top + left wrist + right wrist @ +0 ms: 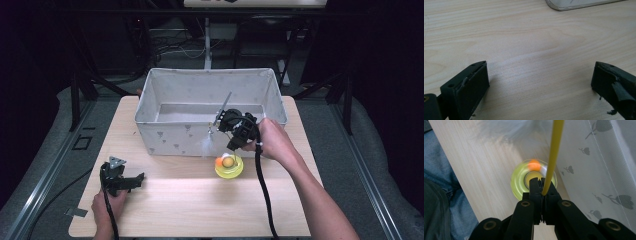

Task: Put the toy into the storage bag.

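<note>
Yellow wand [554,155]: thin, stiff rod, clamped between the closed jaws of the right gripper [541,185], held above a round, glossy yellow disc toy [229,166] carrying an orange ball [220,161]. Wand lifted just in front of the bin [165,135]; a white feather [206,145] dangles below. Judged midway: picked up, not yet stowed. Bin: soft grey fabric, rectangular, printed motifs. Left gripper [541,82]: jaws wide apart, holding nothing, over the smooth pale wood table [529,37].
</note>
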### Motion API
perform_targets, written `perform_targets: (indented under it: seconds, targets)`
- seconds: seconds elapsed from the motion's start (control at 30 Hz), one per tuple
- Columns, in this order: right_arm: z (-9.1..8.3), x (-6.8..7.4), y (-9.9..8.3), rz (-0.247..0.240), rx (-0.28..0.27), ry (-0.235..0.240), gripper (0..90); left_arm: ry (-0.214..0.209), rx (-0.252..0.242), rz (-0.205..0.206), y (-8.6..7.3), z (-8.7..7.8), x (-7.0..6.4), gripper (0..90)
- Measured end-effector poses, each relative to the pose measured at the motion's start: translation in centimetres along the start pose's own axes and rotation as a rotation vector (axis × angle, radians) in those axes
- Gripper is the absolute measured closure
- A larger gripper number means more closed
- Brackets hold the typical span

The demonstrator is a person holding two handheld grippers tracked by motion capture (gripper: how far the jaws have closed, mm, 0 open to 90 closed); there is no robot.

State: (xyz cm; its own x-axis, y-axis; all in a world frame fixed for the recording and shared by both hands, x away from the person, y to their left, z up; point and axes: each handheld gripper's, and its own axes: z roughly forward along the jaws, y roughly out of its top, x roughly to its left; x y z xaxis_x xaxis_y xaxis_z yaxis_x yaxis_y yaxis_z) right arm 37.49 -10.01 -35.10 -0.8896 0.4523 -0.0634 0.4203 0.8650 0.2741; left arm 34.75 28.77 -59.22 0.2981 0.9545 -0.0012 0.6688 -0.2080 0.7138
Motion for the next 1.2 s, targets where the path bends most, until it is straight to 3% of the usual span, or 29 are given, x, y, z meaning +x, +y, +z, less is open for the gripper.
perform_targets:
  seconds: [0.7, 1.2]
  targets:
    - [-4.6, -0.5, 0.4, -0.005, -0.035, -0.02, 88.2, 0.0, -0.002, -0.002, 0.0, 0.0, 0.0, 1.4]
    - [-6.3, -1.0, 0.7, -0.005, -0.028, -0.022, 88.2, 0.0, -0.001, -0.003, 0.0, 0.0, 0.0, 1.4]
